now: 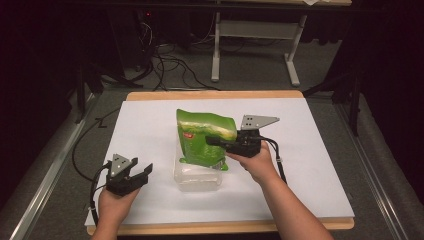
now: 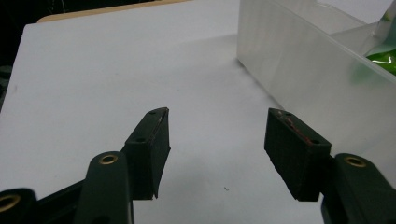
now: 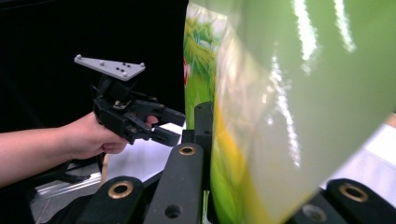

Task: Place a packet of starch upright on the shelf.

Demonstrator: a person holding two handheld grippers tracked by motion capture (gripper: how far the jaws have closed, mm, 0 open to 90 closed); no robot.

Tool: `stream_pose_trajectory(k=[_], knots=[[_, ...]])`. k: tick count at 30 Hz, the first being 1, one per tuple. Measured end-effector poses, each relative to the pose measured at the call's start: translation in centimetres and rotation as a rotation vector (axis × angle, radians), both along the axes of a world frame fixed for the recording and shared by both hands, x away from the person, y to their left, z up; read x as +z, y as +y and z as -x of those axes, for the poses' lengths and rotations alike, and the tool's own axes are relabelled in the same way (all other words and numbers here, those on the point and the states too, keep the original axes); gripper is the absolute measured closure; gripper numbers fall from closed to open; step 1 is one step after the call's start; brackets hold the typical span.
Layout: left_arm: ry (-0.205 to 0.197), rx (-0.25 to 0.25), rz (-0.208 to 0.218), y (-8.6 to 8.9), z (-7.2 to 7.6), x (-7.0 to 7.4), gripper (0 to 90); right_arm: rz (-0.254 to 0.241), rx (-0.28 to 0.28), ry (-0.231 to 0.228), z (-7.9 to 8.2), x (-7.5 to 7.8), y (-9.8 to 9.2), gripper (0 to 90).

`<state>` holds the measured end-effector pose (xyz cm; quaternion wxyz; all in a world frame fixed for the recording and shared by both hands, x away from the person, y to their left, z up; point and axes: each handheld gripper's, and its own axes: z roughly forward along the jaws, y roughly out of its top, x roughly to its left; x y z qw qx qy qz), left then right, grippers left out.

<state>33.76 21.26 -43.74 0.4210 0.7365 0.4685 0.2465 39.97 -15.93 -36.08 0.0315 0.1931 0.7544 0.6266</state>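
A shiny green snack bag (image 1: 204,137) hangs upright over a clear plastic container (image 1: 196,176) in the middle of the white board. My right gripper (image 1: 216,142) is shut on the bag's right side, and the bag (image 3: 299,107) bulges across its jaws in the right gripper view. My left gripper (image 1: 143,172) rests low at the front left of the board, open, with nothing between its pads (image 2: 156,144). The container's frosted wall (image 2: 308,70) stands just to its right, with a bit of green bag (image 2: 385,58) inside.
The white board (image 1: 150,125) lies on a wooden table (image 1: 215,94). Cables trail over the floor at the left and behind. A metal table frame (image 1: 255,30) stands farther back. The left gripper (image 3: 133,114) and its hand appear across from the right gripper's camera.
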Motion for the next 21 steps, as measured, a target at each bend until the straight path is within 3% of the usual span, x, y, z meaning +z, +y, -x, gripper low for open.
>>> stream_pose_trajectory(k=[12, 18, 21], knots=[[0.001, -0.004, -0.004, 0.1, 0.0, 0.0, 40.9, 0.032, 0.017, 0.026, -0.7, -1.2, 1.5, 87.7], [0.001, -0.004, -0.003, 0.1, 0.0, 0.0, 40.9, 0.021, 0.024, 0.041, -0.9, -1.7, 1.6, 87.6], [0.002, -0.005, -0.003, 0.1, 0.0, 0.0, 41.0, 0.051, 0.029, 0.045, -0.8, -2.3, 2.1, 87.6]])
